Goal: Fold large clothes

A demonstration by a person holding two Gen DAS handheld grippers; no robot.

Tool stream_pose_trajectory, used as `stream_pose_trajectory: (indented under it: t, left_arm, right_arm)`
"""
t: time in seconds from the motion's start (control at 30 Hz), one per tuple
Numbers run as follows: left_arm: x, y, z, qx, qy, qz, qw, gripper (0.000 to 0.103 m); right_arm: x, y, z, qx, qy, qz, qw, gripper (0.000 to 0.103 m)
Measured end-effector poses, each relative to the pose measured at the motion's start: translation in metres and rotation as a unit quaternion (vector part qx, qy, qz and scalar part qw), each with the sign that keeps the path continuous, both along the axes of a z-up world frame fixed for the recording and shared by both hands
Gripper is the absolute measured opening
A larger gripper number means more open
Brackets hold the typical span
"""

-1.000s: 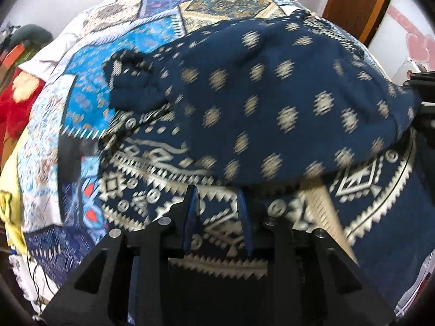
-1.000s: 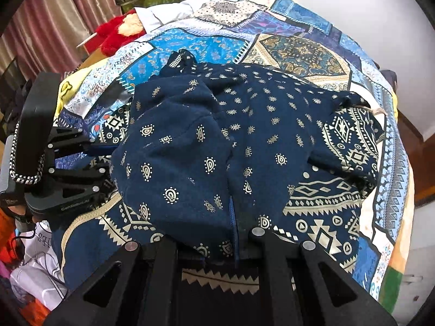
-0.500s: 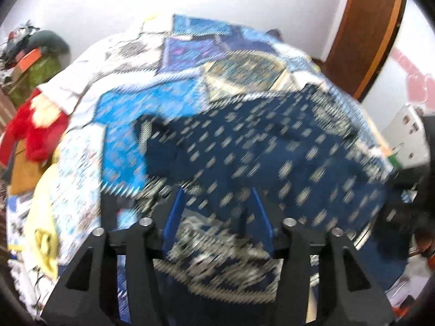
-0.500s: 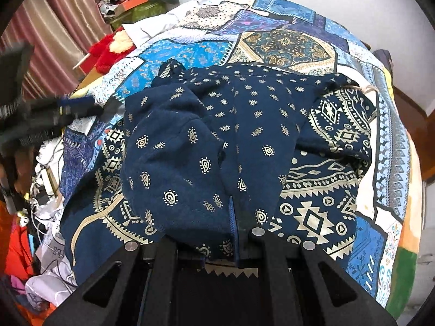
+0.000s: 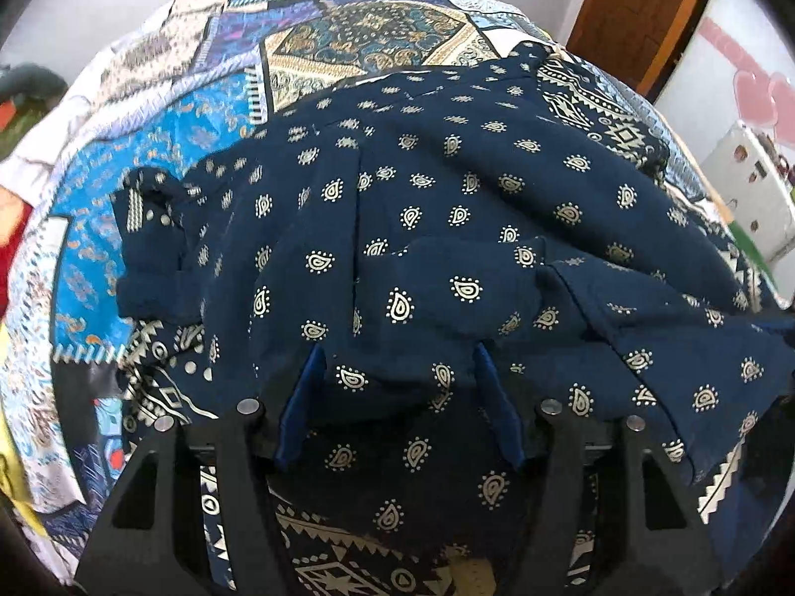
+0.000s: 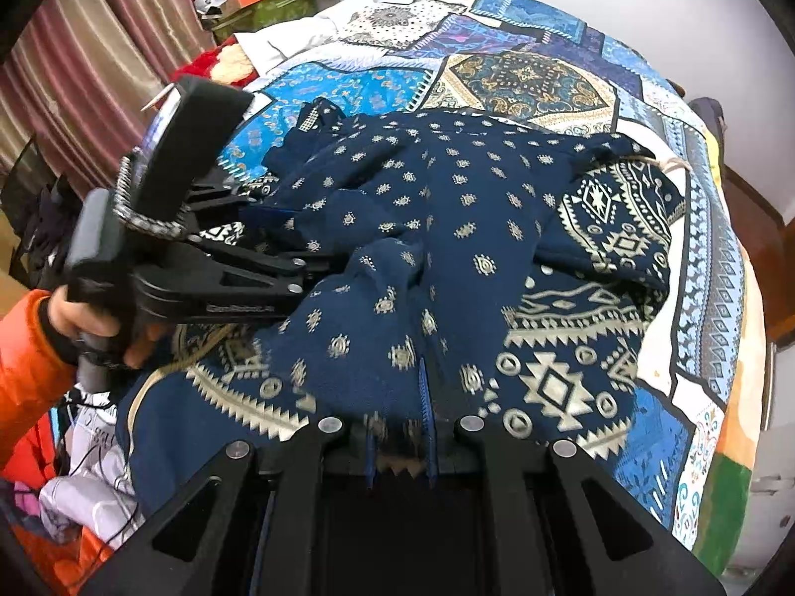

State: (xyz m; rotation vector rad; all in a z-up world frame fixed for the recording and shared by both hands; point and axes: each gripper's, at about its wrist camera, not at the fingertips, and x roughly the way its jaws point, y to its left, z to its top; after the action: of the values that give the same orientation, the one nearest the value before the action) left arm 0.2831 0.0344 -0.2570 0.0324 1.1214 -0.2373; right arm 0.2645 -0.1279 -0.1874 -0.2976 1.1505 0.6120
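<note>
A large navy garment (image 5: 447,208) with cream paisley dots and a geometric border lies bunched on the patchwork bed cover (image 5: 164,114). My left gripper (image 5: 397,352) hangs over a raised fold near its front. Its jaws are opening, and cloth lies loose between the blue fingers (image 5: 303,397). In the right wrist view that left gripper (image 6: 318,268) reaches in from the left, held by a hand in an orange sleeve (image 6: 35,357). My right gripper (image 6: 400,397) is shut on the garment (image 6: 472,198) at its near edge, and cloth bunches over the fingertips.
The bed cover (image 6: 536,74) fills most of both views. A red plush toy (image 6: 213,62) and piled boxes sit at the far left by striped curtains (image 6: 99,49). A wooden door (image 5: 641,15) stands at the far right. Clutter lies on the floor (image 6: 89,496).
My left gripper has let go of the patterned border, widened its jaws and moved over the garment's raised fold. The right gripper keeps its pinch on the cloth.
</note>
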Motion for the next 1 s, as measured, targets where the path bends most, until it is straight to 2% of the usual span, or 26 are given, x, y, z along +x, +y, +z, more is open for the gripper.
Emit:
stream_pose_trajectory:
  t: [0.2, 0.37, 0.5, 0.63, 0.73, 0.87, 0.93, 1.0]
  left_arm:
    - [-0.006, 0.003, 0.002, -0.005, -0.005, 0.000, 1.0000, 0.063]
    - [-0.015, 0.004, 0.007, 0.003, -0.018, -0.007, 0.9998, 0.063]
    - [-0.018, 0.004, 0.008, 0.010, -0.023, -0.012, 0.9996, 0.063]
    - [-0.020, 0.004, 0.009, 0.010, -0.025, -0.010, 0.9996, 0.063]
    - [-0.022, 0.005, 0.009, 0.008, -0.027, -0.009, 0.9996, 0.063]
    - [-0.023, 0.006, 0.008, 0.008, -0.030, -0.008, 0.9995, 0.063]
    - [-0.023, 0.005, 0.007, 0.010, -0.028, -0.009, 0.9995, 0.063]
    - [-0.024, 0.004, 0.007, 0.010, -0.031, -0.010, 0.9994, 0.063]
  right_arm:
    - [-0.006, -0.018, 0.018, 0.001, 0.006, 0.006, 1.000, 0.010]
    - [-0.002, -0.015, 0.037, -0.003, -0.005, 0.017, 1.000, 0.010]
    - [0.003, -0.010, 0.061, 0.013, -0.035, 0.024, 0.999, 0.010]
    - [0.017, -0.010, 0.078, 0.039, -0.057, 0.000, 0.998, 0.010]
    - [0.039, -0.001, 0.061, 0.015, -0.052, -0.024, 0.998, 0.010]
    - [0.063, 0.016, 0.001, -0.055, -0.015, -0.029, 0.998, 0.010]
    - [0.068, 0.022, -0.035, -0.119, -0.017, -0.024, 0.992, 0.010]
    - [0.065, 0.019, -0.044, -0.115, -0.035, -0.016, 0.993, 0.010]
